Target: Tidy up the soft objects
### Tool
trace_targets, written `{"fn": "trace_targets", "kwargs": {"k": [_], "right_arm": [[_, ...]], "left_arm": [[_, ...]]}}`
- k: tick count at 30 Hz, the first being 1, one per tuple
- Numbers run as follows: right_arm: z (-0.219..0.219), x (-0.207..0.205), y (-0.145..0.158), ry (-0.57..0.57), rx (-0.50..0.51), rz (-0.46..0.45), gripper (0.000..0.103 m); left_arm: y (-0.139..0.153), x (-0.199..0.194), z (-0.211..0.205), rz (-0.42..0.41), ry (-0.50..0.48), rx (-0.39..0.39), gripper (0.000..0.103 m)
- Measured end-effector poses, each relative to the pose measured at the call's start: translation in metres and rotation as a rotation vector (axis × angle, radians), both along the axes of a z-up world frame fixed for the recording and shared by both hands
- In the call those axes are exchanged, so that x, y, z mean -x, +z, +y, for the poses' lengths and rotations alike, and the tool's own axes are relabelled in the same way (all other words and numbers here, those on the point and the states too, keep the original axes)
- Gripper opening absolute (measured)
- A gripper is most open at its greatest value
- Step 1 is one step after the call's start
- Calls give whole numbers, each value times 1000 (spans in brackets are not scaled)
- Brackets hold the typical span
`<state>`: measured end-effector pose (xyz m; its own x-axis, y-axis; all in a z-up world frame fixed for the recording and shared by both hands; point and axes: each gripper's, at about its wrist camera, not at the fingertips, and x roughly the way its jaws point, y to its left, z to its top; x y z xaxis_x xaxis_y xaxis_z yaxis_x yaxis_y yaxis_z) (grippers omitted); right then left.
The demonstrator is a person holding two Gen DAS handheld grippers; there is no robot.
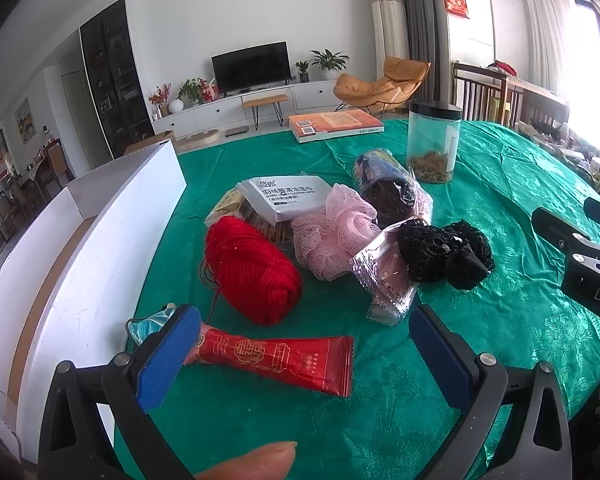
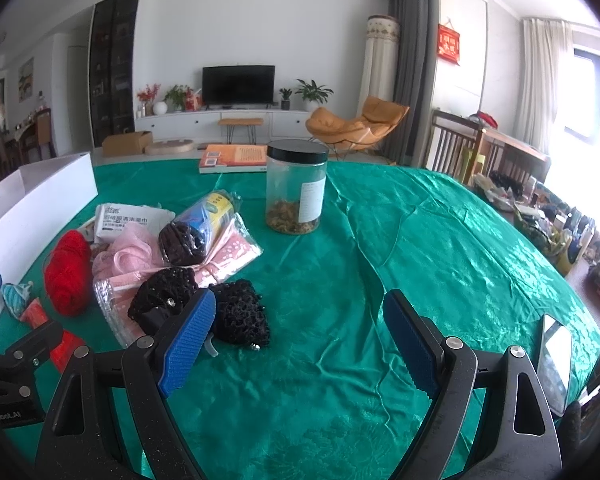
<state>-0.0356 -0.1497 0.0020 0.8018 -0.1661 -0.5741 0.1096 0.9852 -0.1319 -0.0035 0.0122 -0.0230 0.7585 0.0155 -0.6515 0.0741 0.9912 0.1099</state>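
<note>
Left wrist view. The left gripper [image 1: 306, 354] hangs low over the green tablecloth [image 1: 500, 184], jaws spread wide with nothing between the blue pads [image 1: 168, 360]. A fingertip [image 1: 256, 460] shows at the bottom edge. A red sachet [image 1: 276, 358] lies flat between the jaws, its long axis running left to right, its left end tucked behind the left pad; gold printing on it is too small to read. Just beyond it lies a red yarn ball [image 1: 252, 268], long axis pointing away and to the left. Behind that sit a pink mesh sponge [image 1: 332, 232], a clear packet [image 1: 384, 280] and a black net bundle [image 1: 444, 252], all touching. A white wipes pack [image 1: 288, 196] carries Chinese characters and the line "CLEANING WIPES". A white box [image 1: 100, 248] stands along the left. A jar [image 1: 434, 140] with a black lid stands upright farther back. The right gripper's body enters at the right edge, lettered "DAS".

Right wrist view. The right gripper [image 2: 298, 344] is held level over bare cloth, jaws wide apart and empty. Its left pad overlaps the black net bundle [image 2: 240, 316]. The yarn ball [image 2: 68, 276] lies at far left, near the white box [image 2: 40, 196]. The left gripper's body at lower left reads "Robot.AI". A phone [image 2: 556, 360] lies at the right edge.
</note>
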Motion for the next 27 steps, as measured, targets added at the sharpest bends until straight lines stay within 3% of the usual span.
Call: {"fn": "trace_targets", "kwargs": {"k": [27], "right_arm": [[2, -2, -7, 9, -2, 12, 88]], "left_arm": [[-10, -5, 2, 42, 18, -39, 103]]}}
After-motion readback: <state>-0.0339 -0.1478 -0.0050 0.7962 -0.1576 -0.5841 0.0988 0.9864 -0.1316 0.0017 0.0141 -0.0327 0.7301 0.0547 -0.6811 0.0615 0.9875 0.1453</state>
